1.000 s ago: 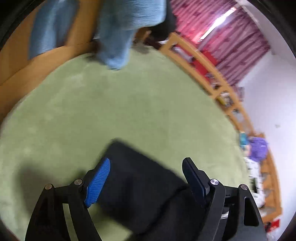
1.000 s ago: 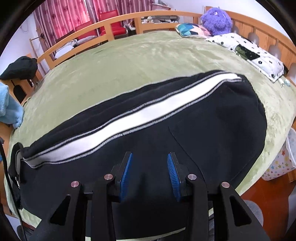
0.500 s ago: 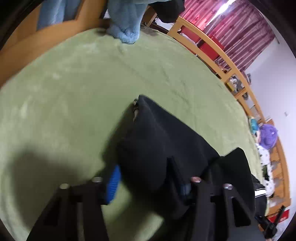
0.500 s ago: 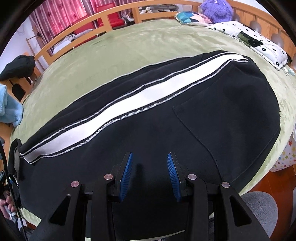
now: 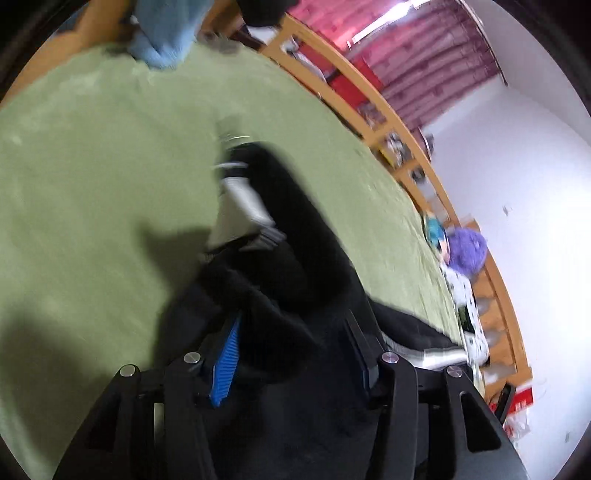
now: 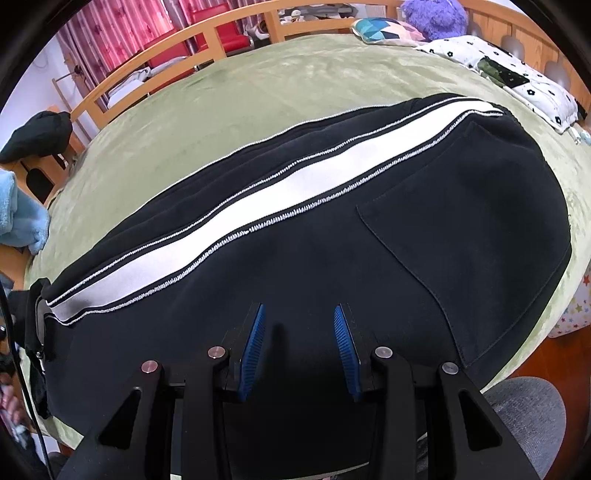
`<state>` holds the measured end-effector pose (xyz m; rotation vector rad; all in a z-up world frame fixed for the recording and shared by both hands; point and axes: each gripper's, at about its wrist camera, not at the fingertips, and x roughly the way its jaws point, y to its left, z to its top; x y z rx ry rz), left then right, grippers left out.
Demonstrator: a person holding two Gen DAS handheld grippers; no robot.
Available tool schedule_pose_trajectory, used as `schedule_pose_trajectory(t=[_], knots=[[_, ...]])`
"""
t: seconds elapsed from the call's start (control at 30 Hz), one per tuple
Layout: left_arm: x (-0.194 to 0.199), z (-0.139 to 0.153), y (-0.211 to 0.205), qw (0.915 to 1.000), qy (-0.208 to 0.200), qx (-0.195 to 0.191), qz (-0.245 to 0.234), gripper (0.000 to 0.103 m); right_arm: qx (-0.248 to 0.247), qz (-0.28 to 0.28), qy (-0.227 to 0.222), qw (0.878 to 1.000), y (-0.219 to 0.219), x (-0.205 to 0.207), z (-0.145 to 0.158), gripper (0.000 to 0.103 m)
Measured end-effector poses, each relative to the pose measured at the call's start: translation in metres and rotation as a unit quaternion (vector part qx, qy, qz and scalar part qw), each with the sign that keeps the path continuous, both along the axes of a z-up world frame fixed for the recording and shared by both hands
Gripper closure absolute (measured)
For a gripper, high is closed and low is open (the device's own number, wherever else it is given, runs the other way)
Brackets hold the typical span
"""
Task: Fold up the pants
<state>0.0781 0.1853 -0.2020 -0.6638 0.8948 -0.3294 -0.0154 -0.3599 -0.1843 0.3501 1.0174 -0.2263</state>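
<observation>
Pants lying lengthwise leftward, left hand-held gripper clamping bunched leg, right hand-held gripper apart

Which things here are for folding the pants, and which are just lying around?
For the job:
- black pants with a white stripe, spread on the green bed cover
- left gripper, with bunched pants cloth between its fingers
- right gripper, jaws apart over the pants

Just lying about:
- purple plush toy
- patterned pillow
- light blue blanket

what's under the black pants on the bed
The black pants lie spread on a green blanket that shows all around them. What lies directly beneath the fabric is covered, so anything hidden there cannot be seen.
</observation>
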Motion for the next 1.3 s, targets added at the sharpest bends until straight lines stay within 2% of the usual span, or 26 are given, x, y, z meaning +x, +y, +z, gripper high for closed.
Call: schedule_pose_trajectory(t=[0.03, 0.17, 0.2, 0.27, 0.33, 0.37, 0.53, 0.63, 0.67, 0.7, 0.77, 0.83, 0.87, 0.9, 0.93, 0.97, 1.03, 1.17, 1.2, 1.3], knots=[[-0.001, -0.002, -0.009, 0.9999, 0.001, 0.007, -0.012, 0.056, 0.002, 0.002, -0.001, 1.0, 0.002, 0.0, 0.001, 0.064], [-0.01, 0.001, -0.041, 0.9935, -0.013, 0.105, -0.042, 0.055, -0.021, 0.04, -0.018, 0.999, 0.021, 0.003, 0.014, 0.064], [-0.011, 0.004, -0.04, 0.9932, -0.014, 0.105, -0.047, 0.054, -0.036, 0.06, -0.023, 0.997, 0.031, 0.005, 0.02, 0.064], [-0.016, 0.01, -0.029, 0.9958, -0.019, 0.077, -0.047, 0.043, -0.059, 0.09, -0.03, 0.994, 0.048, 0.008, 0.027, 0.062], [-0.022, 0.019, -0.014, 0.9979, -0.028, 0.049, -0.03, 0.038, -0.077, 0.11, -0.035, 0.99, 0.063, 0.01, 0.03, 0.059], [-0.025, 0.022, -0.007, 0.9979, -0.032, 0.053, -0.02, 0.037, -0.078, 0.114, -0.034, 0.99, 0.066, 0.012, 0.029, 0.059], [-0.032, 0.037, 0.022, 0.991, -0.067, 0.11, 0.036, 0.036, -0.053, 0.117, -0.019, 0.992, 0.076, 0.019, 0.016, 0.059], [-0.019, 0.03, 0.038, 0.981, -0.053, 0.169, 0.08, 0.036, -0.048, 0.117, -0.012, 0.992, 0.077, 0.017, 0.009, 0.059], [-0.011, 0.023, 0.043, 0.9815, -0.041, 0.168, 0.081, 0.043, -0.048, 0.118, -0.012, 0.992, 0.076, 0.017, 0.008, 0.059], [-0.004, 0.016, 0.046, 0.9854, -0.03, 0.15, 0.074, 0.049, -0.047, 0.119, -0.01, 0.992, 0.077, 0.016, 0.007, 0.059], [0.007, 0.005, 0.046, 0.9859, -0.015, 0.148, 0.076, 0.052, -0.047, 0.118, -0.007, 0.992, 0.075, 0.016, 0.005, 0.059], [0.011, -0.002, 0.04, 0.9834, -0.02, 0.17, 0.061, 0.053, -0.048, 0.117, -0.005, 0.992, 0.077, 0.016, 0.004, 0.059], [0.013, -0.003, 0.036, 0.9794, -0.021, 0.193, 0.056, 0.057, -0.049, 0.116, -0.004, 0.992, 0.077, 0.016, 0.004, 0.059], [0.015, -0.005, 0.03, 0.9755, -0.02, 0.212, 0.054, 0.067, -0.05, 0.115, -0.003, 0.992, 0.077, 0.017, 0.004, 0.059], [0.014, -0.005, 0.03, 0.974, -0.014, 0.219, 0.055, 0.086, -0.051, 0.114, -0.002, 0.992, 0.077, 0.018, 0.004, 0.059], [0.014, -0.004, 0.032, 0.9756, -0.002, 0.213, 0.055, 0.088, -0.054, 0.112, 0.0, 0.992, 0.077, 0.017, 0.003, 0.059], [0.011, 0.008, 0.044, 0.9843, 0.007, 0.166, 0.061, 0.089, -0.054, 0.11, 0.004, 0.993, 0.077, 0.017, 0.002, 0.059], [-0.015, 0.048, 0.063, 0.9919, -0.031, 0.093, 0.08, 0.089, -0.053, 0.11, 0.004, 0.993, 0.075, 0.017, 0.001, 0.059], [-0.024, 0.06, 0.064, 0.9925, -0.041, 0.082, 0.081, 0.089, -0.055, 0.111, 0.003, 0.992, 0.075, 0.018, 0.001, 0.059], [-0.043, 0.078, 0.063, 0.9891, -0.057, 0.1, 0.092, 0.089, -0.061, 0.111, -0.002, 0.992, 0.072, 0.018, 0.003, 0.059]])
